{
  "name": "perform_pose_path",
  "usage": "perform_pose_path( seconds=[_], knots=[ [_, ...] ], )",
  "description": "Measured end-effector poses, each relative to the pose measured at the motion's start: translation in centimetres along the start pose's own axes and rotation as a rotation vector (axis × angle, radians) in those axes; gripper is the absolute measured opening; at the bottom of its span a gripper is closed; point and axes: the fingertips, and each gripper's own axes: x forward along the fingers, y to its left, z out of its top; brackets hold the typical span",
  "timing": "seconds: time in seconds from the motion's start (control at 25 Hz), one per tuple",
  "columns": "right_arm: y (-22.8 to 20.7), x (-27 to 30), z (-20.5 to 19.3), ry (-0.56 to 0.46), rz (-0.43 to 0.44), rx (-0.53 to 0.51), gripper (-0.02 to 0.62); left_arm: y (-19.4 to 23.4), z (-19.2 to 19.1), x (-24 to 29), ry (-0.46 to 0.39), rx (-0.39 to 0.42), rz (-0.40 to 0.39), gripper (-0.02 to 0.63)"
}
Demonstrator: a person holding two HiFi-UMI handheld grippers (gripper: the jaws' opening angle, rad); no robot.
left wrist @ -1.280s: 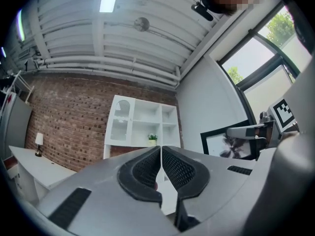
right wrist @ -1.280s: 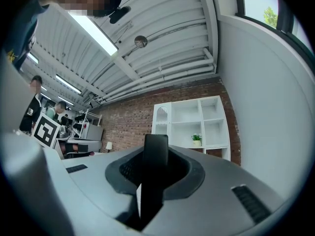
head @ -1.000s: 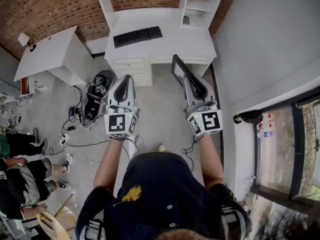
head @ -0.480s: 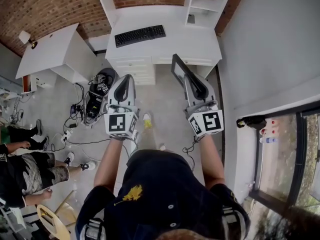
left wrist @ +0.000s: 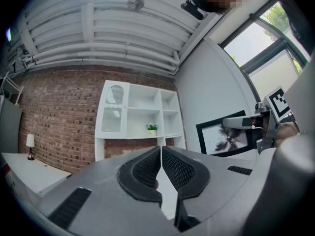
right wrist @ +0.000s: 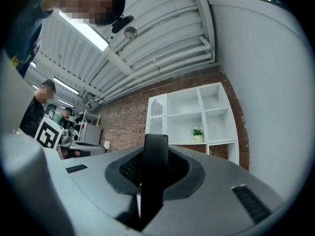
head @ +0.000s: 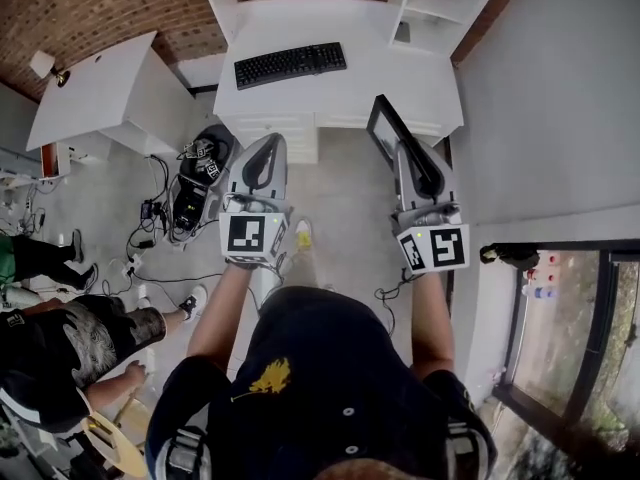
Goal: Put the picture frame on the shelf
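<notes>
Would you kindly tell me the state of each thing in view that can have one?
picture frame: held on edge, in the air.
right gripper: shut on the picture frame.
left gripper: shut, empty.
shelf: upright, holds a potted plant, no frame yet.
keyboard: flat on the desk.

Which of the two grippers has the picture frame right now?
The right gripper: its jaws clamp the edge of the black picture frame. The left gripper is shut with nothing between its jaws.
</notes>
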Motion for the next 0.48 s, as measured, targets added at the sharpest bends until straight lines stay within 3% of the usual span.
perform_pose_path(
  seconds=[0.48],
  knots=[
    [-0.3, 15.3, -2.6, 0.006, 0.019, -0.001, 0.066, 9.8, -1.8, 9.9, -0.012, -0.052, -0.003, 0.026]
  ],
)
